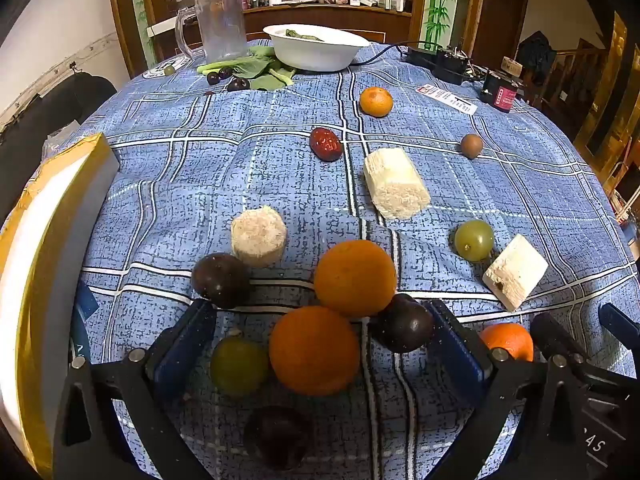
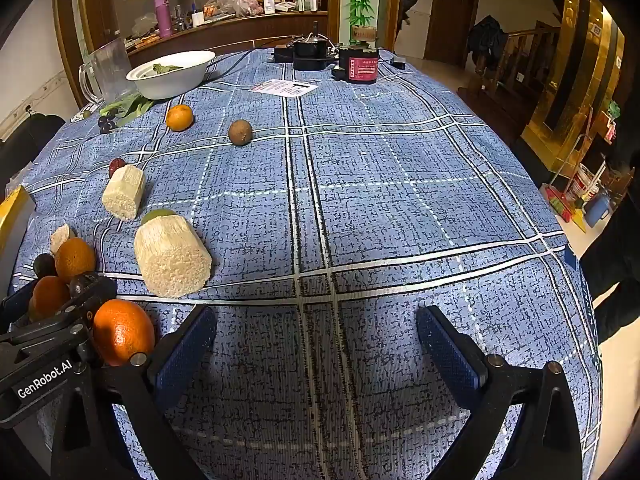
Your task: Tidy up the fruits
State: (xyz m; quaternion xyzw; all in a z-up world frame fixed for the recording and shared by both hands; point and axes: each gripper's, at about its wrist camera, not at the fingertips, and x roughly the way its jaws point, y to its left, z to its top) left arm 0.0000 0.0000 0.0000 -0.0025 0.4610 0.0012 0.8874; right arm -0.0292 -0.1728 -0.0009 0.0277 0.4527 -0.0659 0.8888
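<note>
In the left wrist view my left gripper is open around a cluster of fruit on the blue cloth: an orange, a green grape, a second orange, two dark plums and another dark fruit. Further out lie a green grape, a red date, a small orange and a brown fruit. My right gripper is open and empty over bare cloth, right of the cluster, with an orange beside its left finger.
Three pale cut stalk pieces lie among the fruit. A white bowl, a clear jug and leafy greens stand at the back, electronics at the far right. A yellow-edged box is on the left.
</note>
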